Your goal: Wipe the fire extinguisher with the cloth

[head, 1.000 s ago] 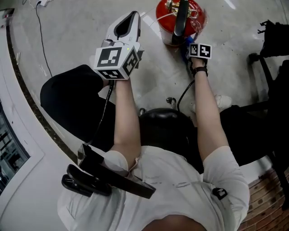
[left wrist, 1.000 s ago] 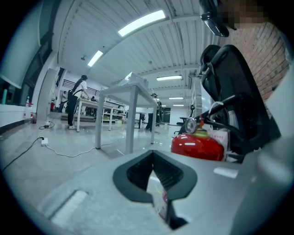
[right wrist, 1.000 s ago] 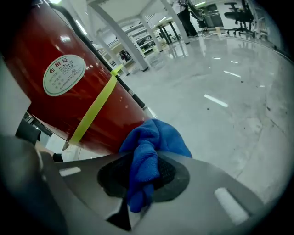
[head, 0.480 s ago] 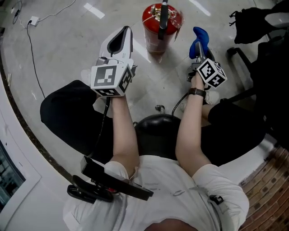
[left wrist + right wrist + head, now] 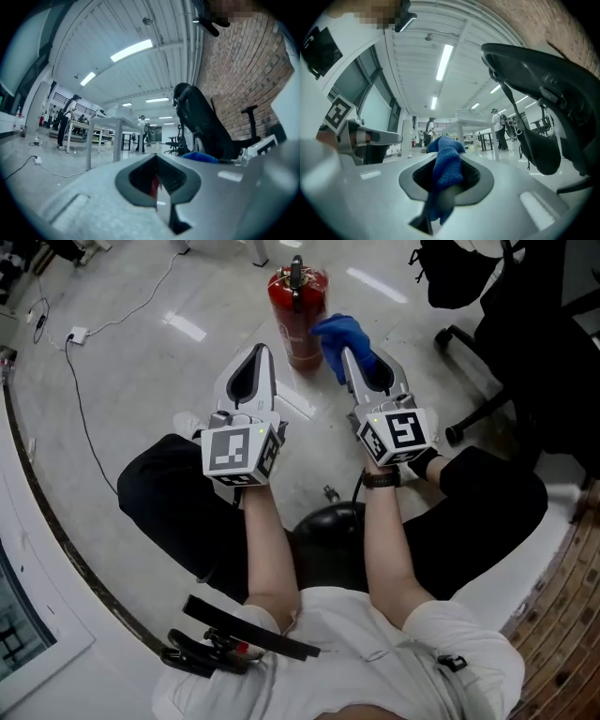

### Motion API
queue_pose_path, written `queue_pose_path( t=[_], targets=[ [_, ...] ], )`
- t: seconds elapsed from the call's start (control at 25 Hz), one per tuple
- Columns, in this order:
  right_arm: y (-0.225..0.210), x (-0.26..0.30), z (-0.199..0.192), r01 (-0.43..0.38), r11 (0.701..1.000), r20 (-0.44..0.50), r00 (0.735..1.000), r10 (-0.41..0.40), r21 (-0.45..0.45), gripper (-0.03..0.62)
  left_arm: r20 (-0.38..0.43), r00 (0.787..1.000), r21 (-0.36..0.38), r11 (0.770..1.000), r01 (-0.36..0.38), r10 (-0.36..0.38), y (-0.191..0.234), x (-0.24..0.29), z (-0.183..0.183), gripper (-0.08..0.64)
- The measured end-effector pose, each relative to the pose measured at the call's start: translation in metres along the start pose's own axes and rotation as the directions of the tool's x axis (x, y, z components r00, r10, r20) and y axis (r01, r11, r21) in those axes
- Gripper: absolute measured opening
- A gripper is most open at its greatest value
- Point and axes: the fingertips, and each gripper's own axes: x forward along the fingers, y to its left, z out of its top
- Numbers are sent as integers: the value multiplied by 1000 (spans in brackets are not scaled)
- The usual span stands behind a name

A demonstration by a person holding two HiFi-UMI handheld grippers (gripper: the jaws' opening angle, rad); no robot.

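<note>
Blue cloth (image 5: 345, 337) is pinched between the closed jaws of the right gripper (image 5: 349, 354), just right of the red extinguisher (image 5: 296, 310), which stands upright on the floor (image 5: 141, 362). The left gripper (image 5: 260, 352), jaws pressed together and empty, hovers near the extinguisher's left.

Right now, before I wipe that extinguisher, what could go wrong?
The red cylindrical fire extinguisher stands free on the glossy floor, and the left hand-held gripper is shut and apart from it, so a sideways wipe could tip it. The blue woven cloth is pinched in a bunch by the right hand-held gripper; it may snag on the black top handle and pull out.
</note>
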Motion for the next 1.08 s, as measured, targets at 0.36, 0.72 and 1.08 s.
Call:
queue_pose_path(
  t=[0.36,0.72,1.08],
  targets=[
    [17,-84,45,24,997,-18,1000,-25,-71,71,50,998,24,999,27,-28,-70,-60,26,0],
    [45,-107,87,-16,999,-27,1000,15,-45,71,97,995,87,996,19,-28,-104,-91,74,0],
    [69,-120,98,-50,998,-20,999,49,-49,71,111,993,74,997,17,-26,-108,-124,88,0]
  ],
)
